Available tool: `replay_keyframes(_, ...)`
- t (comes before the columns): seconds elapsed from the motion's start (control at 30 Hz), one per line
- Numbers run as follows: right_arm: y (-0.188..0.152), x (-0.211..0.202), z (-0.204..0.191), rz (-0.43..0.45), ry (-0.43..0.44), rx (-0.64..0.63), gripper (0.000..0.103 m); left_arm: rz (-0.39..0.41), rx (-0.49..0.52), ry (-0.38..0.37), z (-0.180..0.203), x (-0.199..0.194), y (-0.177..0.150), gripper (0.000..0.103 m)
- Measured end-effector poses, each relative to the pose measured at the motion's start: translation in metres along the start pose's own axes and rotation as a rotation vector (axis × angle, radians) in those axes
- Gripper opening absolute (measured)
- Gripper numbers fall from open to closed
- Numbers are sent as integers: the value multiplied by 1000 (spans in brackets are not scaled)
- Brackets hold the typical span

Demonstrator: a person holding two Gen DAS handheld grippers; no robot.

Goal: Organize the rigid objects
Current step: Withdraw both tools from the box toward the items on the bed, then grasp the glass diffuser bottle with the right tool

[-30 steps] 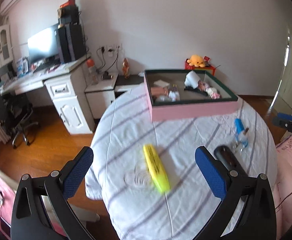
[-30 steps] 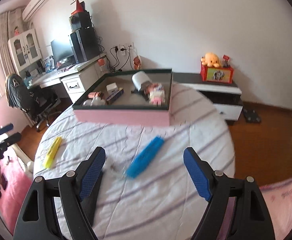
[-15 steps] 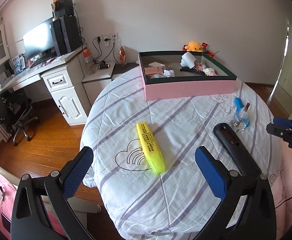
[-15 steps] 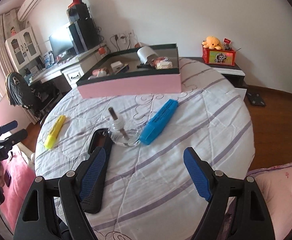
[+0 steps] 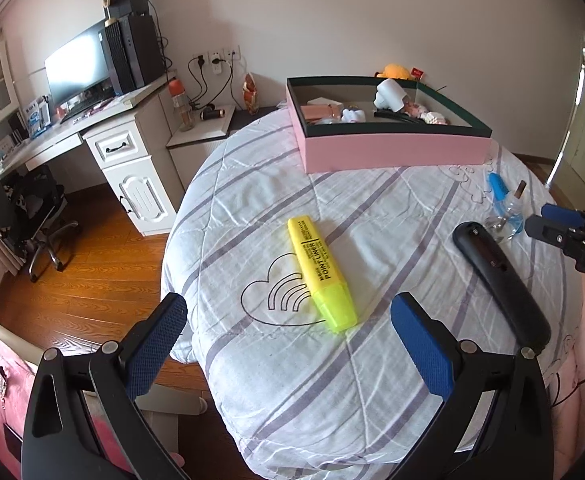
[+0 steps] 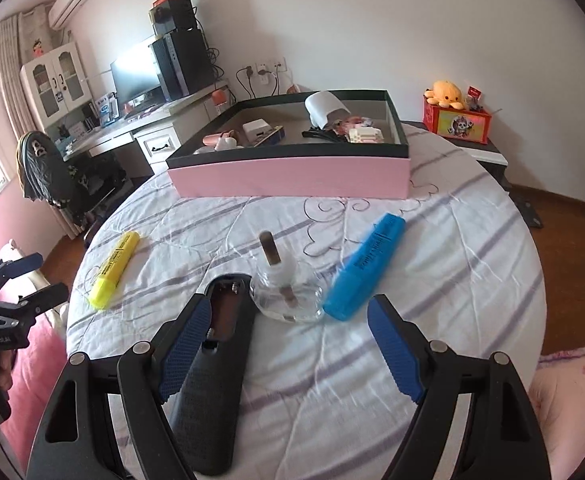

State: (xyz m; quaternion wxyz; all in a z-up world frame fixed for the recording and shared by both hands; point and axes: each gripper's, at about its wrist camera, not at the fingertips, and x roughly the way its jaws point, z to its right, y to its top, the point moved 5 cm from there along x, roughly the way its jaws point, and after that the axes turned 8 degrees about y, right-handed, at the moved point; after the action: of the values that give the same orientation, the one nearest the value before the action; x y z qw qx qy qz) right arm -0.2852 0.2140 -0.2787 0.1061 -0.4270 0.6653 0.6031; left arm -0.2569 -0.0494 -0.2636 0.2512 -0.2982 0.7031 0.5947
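A yellow highlighter [image 5: 321,274] lies on the striped round table [image 5: 372,380], just ahead of my open left gripper [image 5: 288,344], whose jaws hold nothing. In the right wrist view my right gripper [image 6: 288,350] stands open and empty above the cloth. A black remote [image 6: 212,376] lies under its left finger, a clear glass bottle [image 6: 286,292] with a brown stick sits just ahead, and a blue highlighter [image 6: 366,268] lies to the right. The pink box [image 6: 292,178] at the table's far side holds several small items.
A desk with a monitor [image 5: 80,64], a drawer cabinet [image 5: 132,172] and an office chair [image 5: 32,208] stand left of the table. A red toy box with a yellow plush [image 6: 454,114] sits on a low shelf at the right. Wooden floor surrounds the table.
Both grippers have sunk toward the table and the objects look larger and nearer. The right gripper's view slid so the remote and glass bottle now lie close to its fingers.
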Motion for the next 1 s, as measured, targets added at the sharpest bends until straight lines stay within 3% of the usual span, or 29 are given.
replay_keyframes(0.13, 5, 14, -6, -14, 6, -26, 81, -11, -1, 3, -2, 5, -2, 103)
replay_keyframes(0.3, 8, 30, -8, -30, -9, -48, 57, -19, 12, -5, 1, 8, -5, 103)
replay_keyframes(0.43, 8, 37, -5, -44, -57, -76, 50, -27, 17, -9, 2, 11, -8, 103)
replay_keyframes(1.0, 8, 44, 3, -46, -30, -95, 50, -53, 30, -2, 6, 18, -14, 103)
